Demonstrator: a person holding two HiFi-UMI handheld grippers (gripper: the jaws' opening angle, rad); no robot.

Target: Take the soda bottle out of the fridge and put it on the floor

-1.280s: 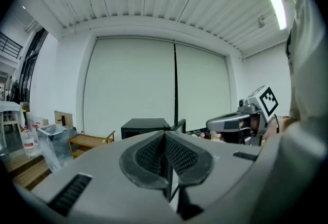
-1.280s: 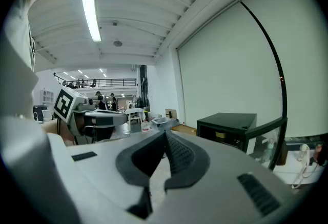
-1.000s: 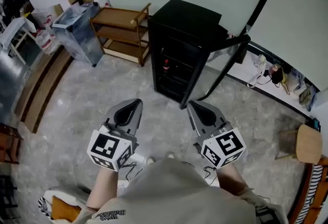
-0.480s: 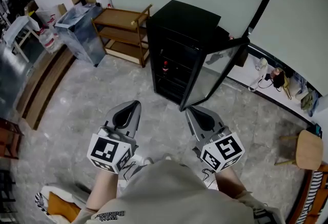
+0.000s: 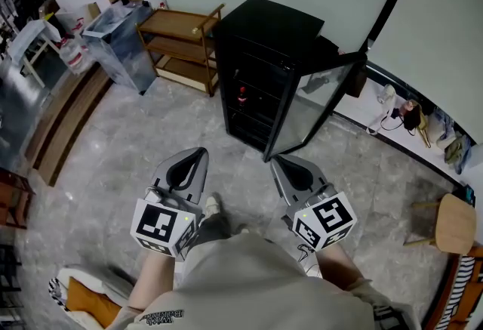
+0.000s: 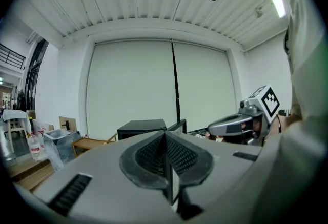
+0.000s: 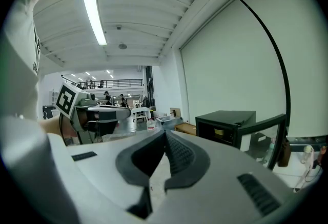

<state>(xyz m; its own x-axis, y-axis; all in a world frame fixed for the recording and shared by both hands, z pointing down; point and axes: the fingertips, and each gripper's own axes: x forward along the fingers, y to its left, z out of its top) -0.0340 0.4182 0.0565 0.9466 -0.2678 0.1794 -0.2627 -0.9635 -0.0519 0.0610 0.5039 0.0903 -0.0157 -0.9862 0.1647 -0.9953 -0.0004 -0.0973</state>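
A small black fridge stands against the wall, its glass door swung open to the right. On a shelf inside stands the soda bottle, dark with a red label. Both grippers hover over the floor in front of the fridge, well short of it. My left gripper is shut and holds nothing. My right gripper is also shut and empty. In the left gripper view the fridge shows beyond the shut jaws. The right gripper view has the fridge at the right.
A wooden shelf cart stands left of the fridge, with a clear plastic bin beside it. A wooden stool is at the right edge. Cables and small items lie along the wall ledge. Grey stone floor lies between me and the fridge.
The fridge door has swung wider open to the right. Both grippers stay shut and have shifted only slightly; the person's foot has stepped forward between them.
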